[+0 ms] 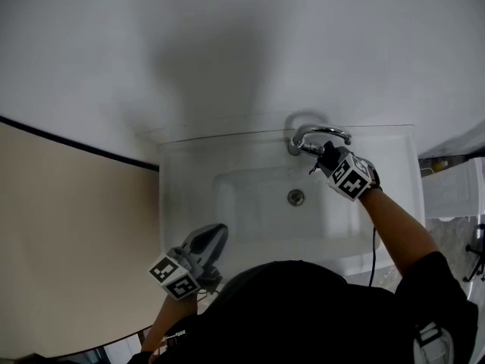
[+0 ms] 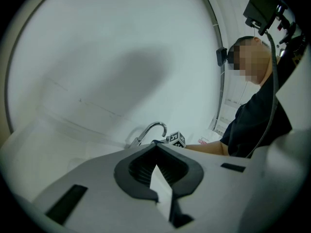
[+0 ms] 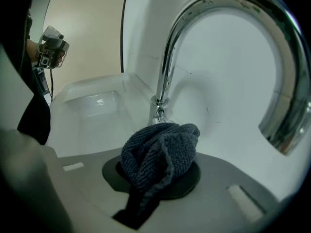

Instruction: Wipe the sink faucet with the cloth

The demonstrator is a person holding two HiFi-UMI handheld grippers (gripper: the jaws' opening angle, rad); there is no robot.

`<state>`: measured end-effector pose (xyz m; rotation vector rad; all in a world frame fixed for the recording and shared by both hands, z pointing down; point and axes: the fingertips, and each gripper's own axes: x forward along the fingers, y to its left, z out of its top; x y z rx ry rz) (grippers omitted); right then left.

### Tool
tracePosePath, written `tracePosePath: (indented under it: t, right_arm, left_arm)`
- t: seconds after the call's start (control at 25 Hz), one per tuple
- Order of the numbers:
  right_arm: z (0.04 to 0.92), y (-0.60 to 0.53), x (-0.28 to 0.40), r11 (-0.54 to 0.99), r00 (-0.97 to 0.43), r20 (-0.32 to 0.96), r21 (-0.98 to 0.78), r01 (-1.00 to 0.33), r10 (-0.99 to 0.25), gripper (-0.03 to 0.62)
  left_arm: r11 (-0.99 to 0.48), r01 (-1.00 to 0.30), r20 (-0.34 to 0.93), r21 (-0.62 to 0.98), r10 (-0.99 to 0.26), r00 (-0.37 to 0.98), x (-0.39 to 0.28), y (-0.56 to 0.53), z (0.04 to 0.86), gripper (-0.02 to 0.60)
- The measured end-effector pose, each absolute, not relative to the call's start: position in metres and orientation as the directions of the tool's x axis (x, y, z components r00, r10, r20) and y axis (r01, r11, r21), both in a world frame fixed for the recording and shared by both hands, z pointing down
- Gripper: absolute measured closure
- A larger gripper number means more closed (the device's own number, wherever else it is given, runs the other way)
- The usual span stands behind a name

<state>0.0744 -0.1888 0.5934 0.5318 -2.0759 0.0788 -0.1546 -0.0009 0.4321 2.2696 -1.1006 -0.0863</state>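
One cloth [image 3: 160, 159] gripped by the right gripper [image 1: 327, 158] beside one faucet [image 3: 169, 57]

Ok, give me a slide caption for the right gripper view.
Right gripper shut on a bunched dark cloth, near the curved chrome faucet base at the white sink.

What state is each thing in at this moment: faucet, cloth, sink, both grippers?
faucet: no water running
cloth: bunched up, near the faucet
right gripper: shut on the cloth
left gripper: shut, empty, away from the faucet
sink: basin holds nothing
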Motion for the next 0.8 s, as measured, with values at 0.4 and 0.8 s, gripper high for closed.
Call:
tracePosePath:
  t: [0.4,0.8]
  right_arm:
    - [0.656,-0.215,0.077,0.846,-0.390,0.867,0.064,-0.529,-0.309,0.531]
    - [0.582,-0.177,0.042,0.615,-0.663,0.561,-0.313,-0.724,-0.495,0.530]
  left_arm:
    - [-0.457,-0.702,0.210,0.546,-0.737,0.643,-0.155,0.006,0.432,0.581]
    - [-0.452,-0.703,0.180,0.549,-0.757,0.628,-0.172,0.012,0.427,0.581]
